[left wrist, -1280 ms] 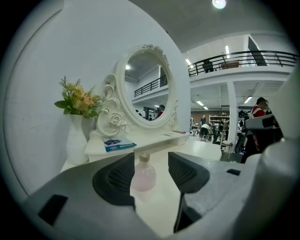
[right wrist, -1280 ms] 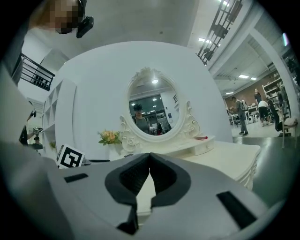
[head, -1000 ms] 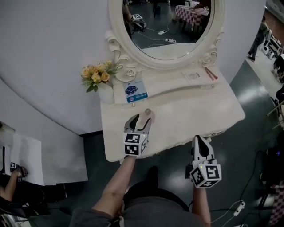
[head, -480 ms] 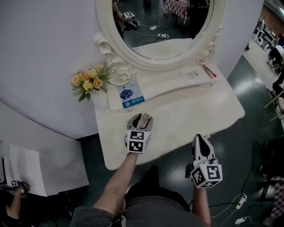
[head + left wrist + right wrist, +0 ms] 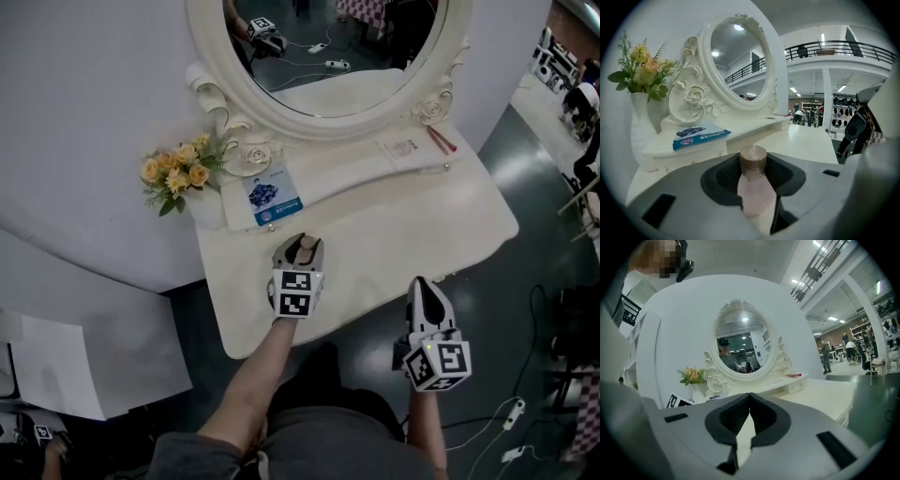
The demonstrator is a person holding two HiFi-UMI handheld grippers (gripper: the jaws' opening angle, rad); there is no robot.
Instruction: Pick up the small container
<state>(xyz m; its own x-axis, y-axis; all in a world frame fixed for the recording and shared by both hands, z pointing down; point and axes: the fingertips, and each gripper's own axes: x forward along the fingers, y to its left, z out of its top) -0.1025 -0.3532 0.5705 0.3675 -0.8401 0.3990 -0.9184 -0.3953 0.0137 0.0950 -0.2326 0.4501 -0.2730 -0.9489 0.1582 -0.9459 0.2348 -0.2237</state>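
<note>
Your left hand-held gripper (image 5: 300, 251) is closing its jaws on the small container (image 5: 753, 161), a pink, brown-capped bottle that stands on the worktop (image 5: 403, 234) and appears not yet lifted, while your right hand-held gripper (image 5: 424, 284) hangs clenched and empty.

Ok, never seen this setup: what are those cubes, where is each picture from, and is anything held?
No robot: a person holds a two-jaw gripper in each hand; the marker cubes belong to them. The head view looks down from the person's head; the two gripper views look along each gripper's jaws. The white dressing table with an oval mirror carries a vase of flowers and a blue packet. The left gripper is closing its jaws on the small container, pinkish with a brown cap. The right gripper is shut and empty, near the table's front edge.
</note>
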